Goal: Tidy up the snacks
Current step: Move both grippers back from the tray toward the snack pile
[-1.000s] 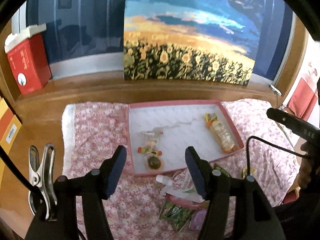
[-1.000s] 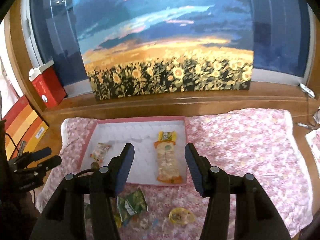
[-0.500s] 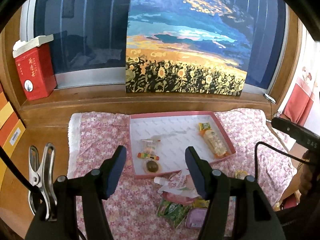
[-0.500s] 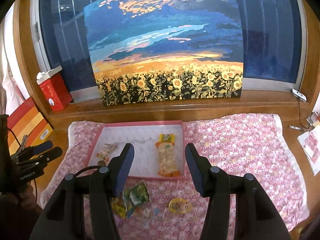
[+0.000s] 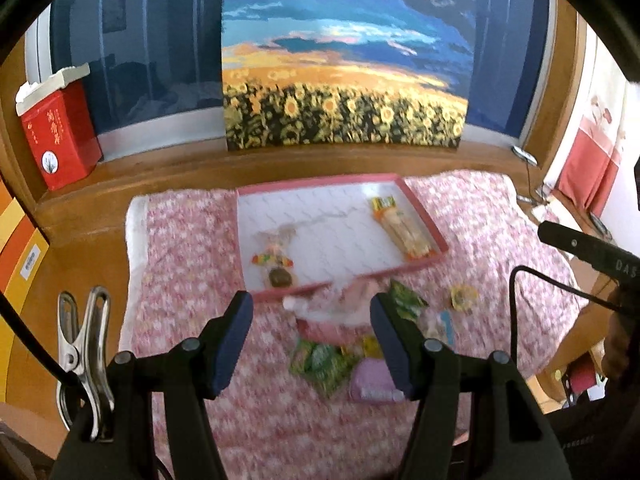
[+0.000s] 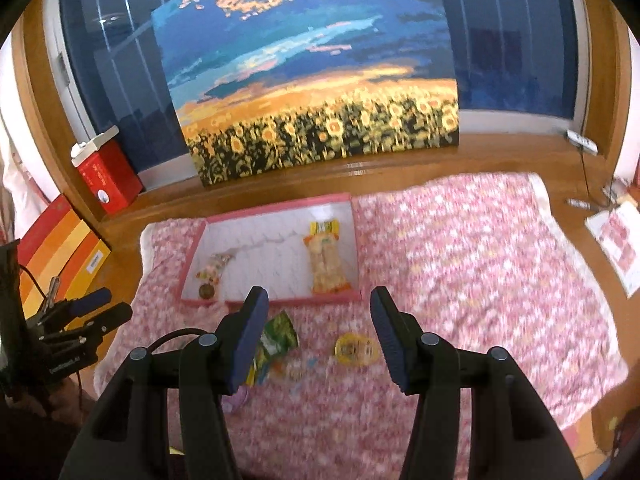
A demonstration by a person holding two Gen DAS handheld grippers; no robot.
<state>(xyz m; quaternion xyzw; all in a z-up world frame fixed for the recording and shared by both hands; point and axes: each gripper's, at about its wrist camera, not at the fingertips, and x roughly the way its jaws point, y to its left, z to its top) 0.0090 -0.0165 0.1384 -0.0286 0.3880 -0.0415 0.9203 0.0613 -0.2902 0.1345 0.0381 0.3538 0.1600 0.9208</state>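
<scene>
Motion blur smears the loose snack packets (image 5: 340, 344) on the floral cloth (image 6: 480, 264) — their labels are unreadable. The left hand-held gripper (image 5: 312, 340) hides part of a pink packet (image 5: 372, 384). The cloth's near edge is cut off — both views.

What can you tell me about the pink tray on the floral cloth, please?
The pink tray is a shallow rectangular box with low pink walls and a white, patterned floor, probably cardboard. It lies flat on the floral cloth before the sunflower painting. Inside, a long clear snack pack lies along one side; a small wrapped sweet and a dark round piece lie in the opposite near corner. Neither gripper touches it.
</scene>
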